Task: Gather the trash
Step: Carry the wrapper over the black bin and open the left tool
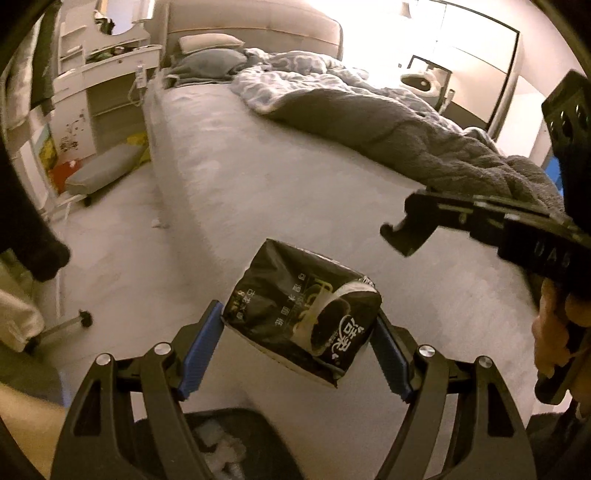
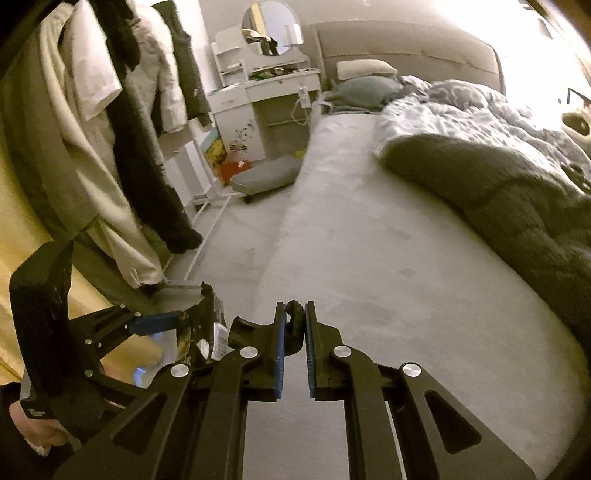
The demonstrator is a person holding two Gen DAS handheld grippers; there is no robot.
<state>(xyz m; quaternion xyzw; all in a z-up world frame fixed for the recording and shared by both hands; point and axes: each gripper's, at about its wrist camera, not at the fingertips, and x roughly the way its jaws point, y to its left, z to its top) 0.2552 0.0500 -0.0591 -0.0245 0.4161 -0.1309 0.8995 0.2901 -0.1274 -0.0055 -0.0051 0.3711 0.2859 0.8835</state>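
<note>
The left gripper (image 1: 299, 339) is clamped on a black snack wrapper (image 1: 301, 314), its blue pads (image 1: 201, 345) pressing the wrapper from the left and right sides. The wrapper is crumpled, printed with white characters, and held clear above the near edge of the bed (image 1: 258, 177). Directly below the left gripper, at the bottom of the left wrist view, a black trash bin (image 1: 236, 443) stands with pale crumpled waste inside.

The right gripper (image 2: 294, 325) is nearly closed, and a small dark scrap (image 2: 295, 317) is pinched between its fingertips. In the left wrist view the same right gripper (image 1: 402, 236) appears at the right, above the mattress, held by a hand (image 1: 554, 328).

In the right wrist view the left gripper (image 2: 184, 321) shows at the left with the wrapper (image 2: 203, 325) seen edge-on.

A grey blanket (image 1: 424, 140) lies bunched on the far right part of the bed. Pillows (image 1: 210, 55) sit at the headboard. A white dressing table (image 2: 266, 92) with an oval mirror (image 2: 269, 26) stands far left. Clothes (image 2: 110, 129) hang at the left, and a low grey stool (image 2: 266, 177) sits on the floor near the table.
</note>
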